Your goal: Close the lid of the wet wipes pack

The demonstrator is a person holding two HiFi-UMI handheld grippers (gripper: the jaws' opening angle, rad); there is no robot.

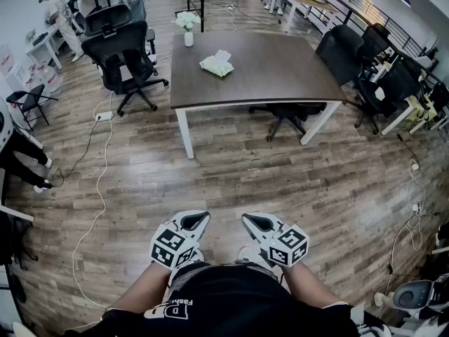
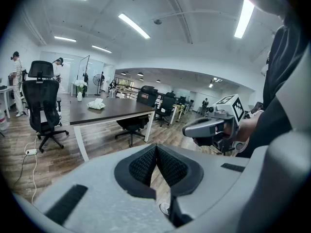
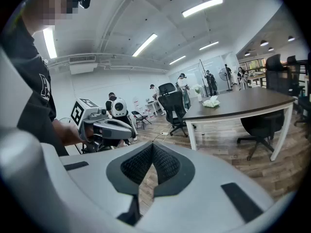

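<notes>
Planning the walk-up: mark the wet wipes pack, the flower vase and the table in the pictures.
wet wipes pack [image 1: 217, 65], head view, middle of the pack.
flower vase [image 1: 188, 39], head view, white body of the vase.
table [image 1: 277, 69], head view, bare dark top right of the pack.

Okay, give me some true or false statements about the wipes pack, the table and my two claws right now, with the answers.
1. The wipes pack lies on the table. True.
2. The left claw is shut on the pack. False: it is shut on nothing, held near the person's body, far from the table.
3. The right claw is shut with nothing between its jaws. True.
4. The vase stands on the floor. False: it stands on the table, at the far edge, a little beyond the pack.
</notes>
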